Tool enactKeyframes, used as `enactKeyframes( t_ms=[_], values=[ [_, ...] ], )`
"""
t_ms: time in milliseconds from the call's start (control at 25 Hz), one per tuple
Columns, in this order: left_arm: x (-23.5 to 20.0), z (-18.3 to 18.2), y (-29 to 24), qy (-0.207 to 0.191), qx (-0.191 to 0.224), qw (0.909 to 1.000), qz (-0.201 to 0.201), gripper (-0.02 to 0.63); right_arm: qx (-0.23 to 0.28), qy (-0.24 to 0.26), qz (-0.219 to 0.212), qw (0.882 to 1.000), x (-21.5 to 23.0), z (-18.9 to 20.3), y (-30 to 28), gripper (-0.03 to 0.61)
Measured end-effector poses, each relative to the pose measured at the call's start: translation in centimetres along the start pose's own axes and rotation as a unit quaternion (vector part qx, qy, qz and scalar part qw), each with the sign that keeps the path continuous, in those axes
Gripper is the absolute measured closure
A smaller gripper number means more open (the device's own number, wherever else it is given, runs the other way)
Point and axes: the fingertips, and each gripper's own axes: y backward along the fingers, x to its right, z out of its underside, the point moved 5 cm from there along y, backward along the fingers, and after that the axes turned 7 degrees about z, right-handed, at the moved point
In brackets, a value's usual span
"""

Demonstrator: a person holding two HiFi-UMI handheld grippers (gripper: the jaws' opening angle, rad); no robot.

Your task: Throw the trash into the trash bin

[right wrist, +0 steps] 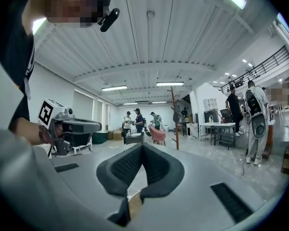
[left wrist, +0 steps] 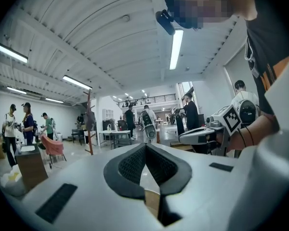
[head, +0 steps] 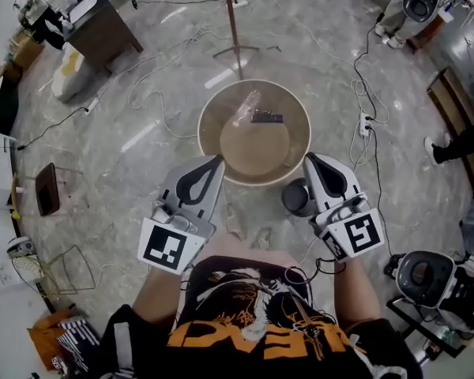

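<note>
Trash is seen inside the round beige plastic trash bin [head: 212, 129], with both grippers held by its near rim.
The left gripper [head: 217, 163] and right gripper [head: 311, 164] are pressed shut, empty; a crumpled clear wrapper [head: 246, 107] and a dark packet [head: 266, 118] are lodged inside.

Left hand-held gripper [left wrist: 145, 147], jaws together, empty, people [left wrist: 191, 113] standing beyond

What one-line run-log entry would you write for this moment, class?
left claw: shut, empty | right claw: shut, empty | trash bin: holds clear wrapper, dark packet | position: both claws by bin's near rim
</note>
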Motion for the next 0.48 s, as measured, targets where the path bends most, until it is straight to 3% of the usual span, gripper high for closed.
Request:
enactKeyframes(
  t_ms=[200, 480],
  values=[
    [-6.2, 2.1, -3.2, 0.010, -0.005, 0.9999, 0.009, 0.592, -0.026, 0.016, 0.002, 1.000, 1.0, 1.1, -6.0, 0.565],
    [-14.9, 3.5, -9.2, 0.023, 0.013, 0.9980, 0.058, 0.592, -0.047, 0.032, 0.036, 0.998, 3.4, -0.1, -14.8, 0.565]
  ],
)
